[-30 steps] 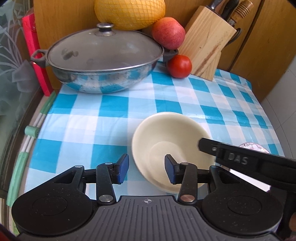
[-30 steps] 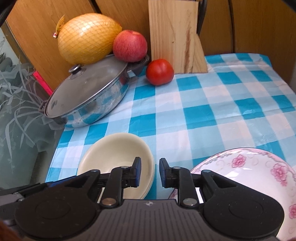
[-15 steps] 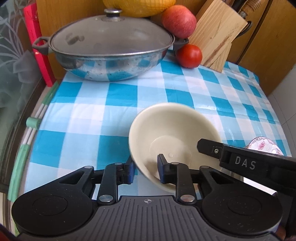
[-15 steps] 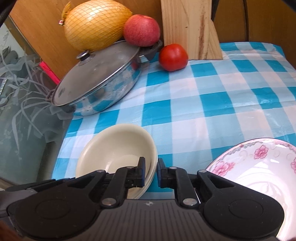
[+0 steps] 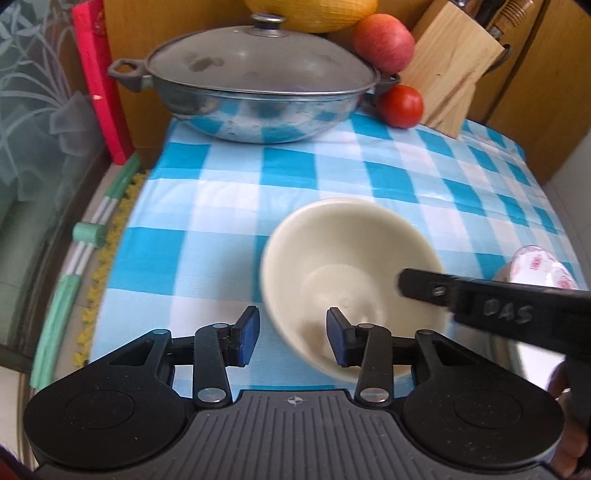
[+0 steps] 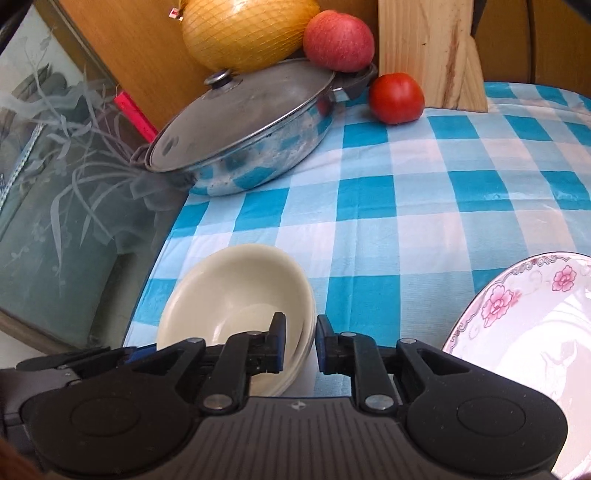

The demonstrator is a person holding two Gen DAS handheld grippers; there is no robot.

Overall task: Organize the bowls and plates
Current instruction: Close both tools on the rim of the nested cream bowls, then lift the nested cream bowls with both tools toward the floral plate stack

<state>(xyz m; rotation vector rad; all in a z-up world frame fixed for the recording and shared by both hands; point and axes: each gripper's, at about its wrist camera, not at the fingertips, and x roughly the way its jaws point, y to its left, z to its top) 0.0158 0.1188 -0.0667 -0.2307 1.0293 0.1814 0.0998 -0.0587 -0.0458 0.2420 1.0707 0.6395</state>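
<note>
A cream bowl sits on the blue checked tablecloth; in the right wrist view it shows as a stack of nested cream bowls. My left gripper is open, its pads either side of the bowl's near rim without touching. My right gripper is shut on the stack's right rim, and its body crosses the left wrist view at right. A white floral plate lies at the right, its edge also showing in the left wrist view.
A lidded steel pan stands at the back, with a netted melon, an apple, a tomato and a wooden knife block. The table edge and glass panel lie at left.
My left gripper opened and let go of the bowl's near rim. My right gripper stayed clamped on the right rim, and both views drew in closer to the table.
</note>
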